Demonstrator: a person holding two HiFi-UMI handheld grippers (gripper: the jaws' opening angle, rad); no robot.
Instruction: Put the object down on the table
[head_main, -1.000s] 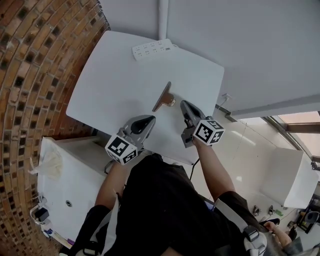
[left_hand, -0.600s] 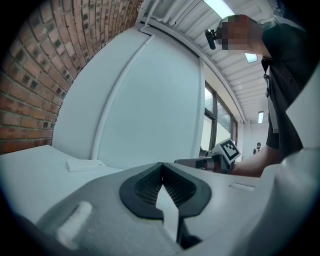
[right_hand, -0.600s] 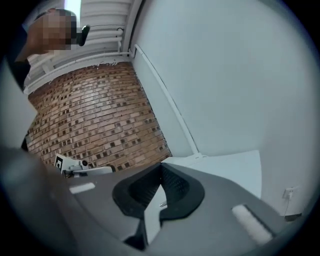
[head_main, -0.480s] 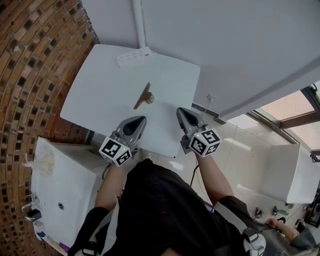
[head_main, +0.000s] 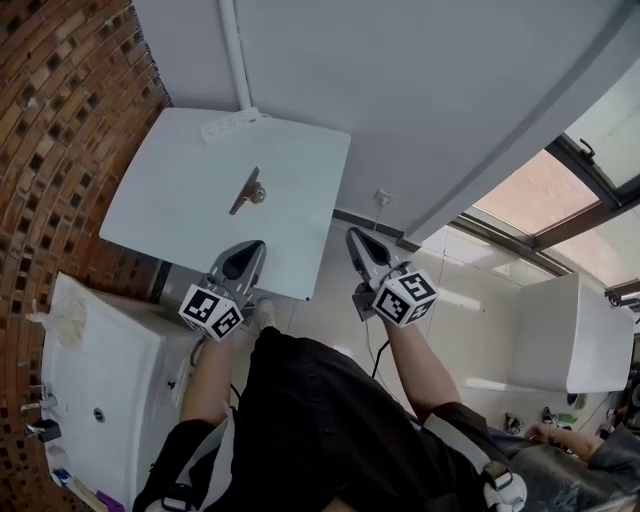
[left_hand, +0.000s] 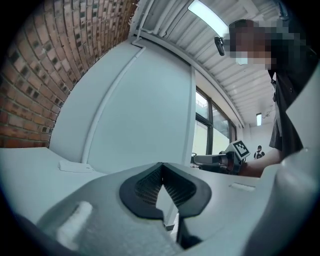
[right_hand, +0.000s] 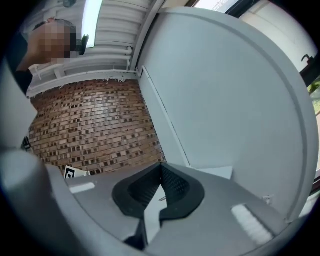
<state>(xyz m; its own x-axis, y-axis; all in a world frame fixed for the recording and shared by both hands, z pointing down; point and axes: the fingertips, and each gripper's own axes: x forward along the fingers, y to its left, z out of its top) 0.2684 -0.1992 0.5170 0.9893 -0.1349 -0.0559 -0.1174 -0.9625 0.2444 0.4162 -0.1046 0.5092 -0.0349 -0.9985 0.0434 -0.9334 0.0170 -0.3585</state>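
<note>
The object (head_main: 246, 190), a thin brown piece with a small round metal knob, lies by itself near the middle of the white table (head_main: 170, 200). My left gripper (head_main: 250, 247) hovers at the table's near edge, short of the object, with its jaws shut and empty (left_hand: 161, 165). Off the table's right side, above the floor, my right gripper (head_main: 356, 238) is also shut with nothing in it (right_hand: 161, 166). Neither gripper touches the object.
A white power strip (head_main: 232, 122) lies at the table's far edge by a wall pipe (head_main: 238, 55). A brick wall (head_main: 60, 110) runs along the left. A white cabinet (head_main: 100, 360) stands at the lower left. Windows (head_main: 530, 190) line the right.
Both grippers have drawn back from the object toward the person. The right gripper has passed beyond the table's right edge. The object stays lying on the table.
</note>
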